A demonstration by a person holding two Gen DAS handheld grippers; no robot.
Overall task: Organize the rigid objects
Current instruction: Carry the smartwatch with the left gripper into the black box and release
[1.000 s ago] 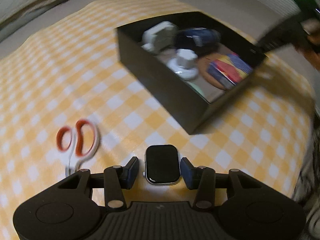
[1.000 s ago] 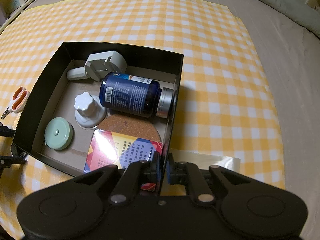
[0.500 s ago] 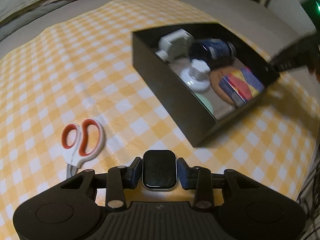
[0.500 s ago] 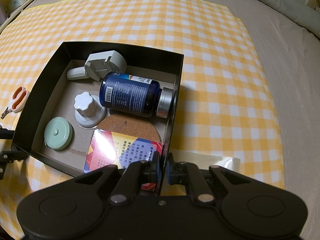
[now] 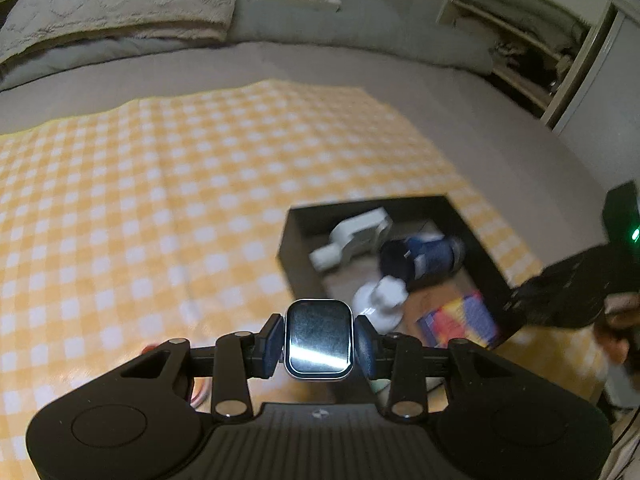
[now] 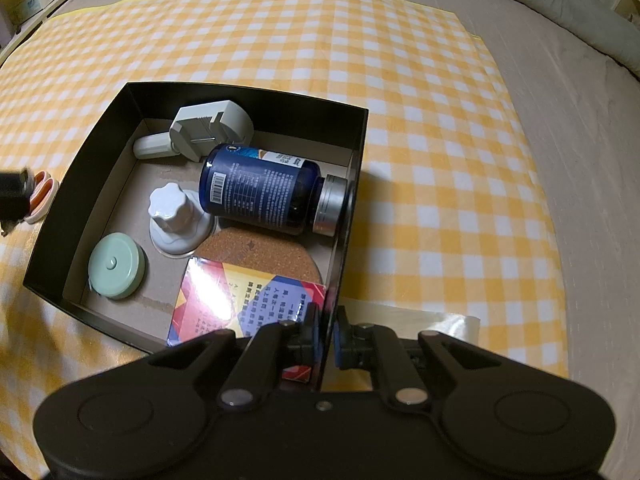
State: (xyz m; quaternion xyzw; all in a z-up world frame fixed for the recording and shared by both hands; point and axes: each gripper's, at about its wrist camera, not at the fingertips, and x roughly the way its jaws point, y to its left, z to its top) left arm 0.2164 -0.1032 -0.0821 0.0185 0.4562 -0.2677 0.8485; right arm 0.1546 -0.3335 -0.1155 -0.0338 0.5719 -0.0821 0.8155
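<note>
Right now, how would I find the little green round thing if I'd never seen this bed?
Find the yellow checked cloth on the bed, then the black box on it. In the box's near left corner lies the mint green disc, beside the white knob. It is the only green thing there, flat with a small centre button.

Scissors (image 6: 40,196) half-hidden; box contents blurred

A bottle (image 6: 260,194), coaster (image 6: 264,254) and adapter (image 6: 210,130) lie in the box (image 6: 100,136) on the cloth (image 6: 440,160).
</note>
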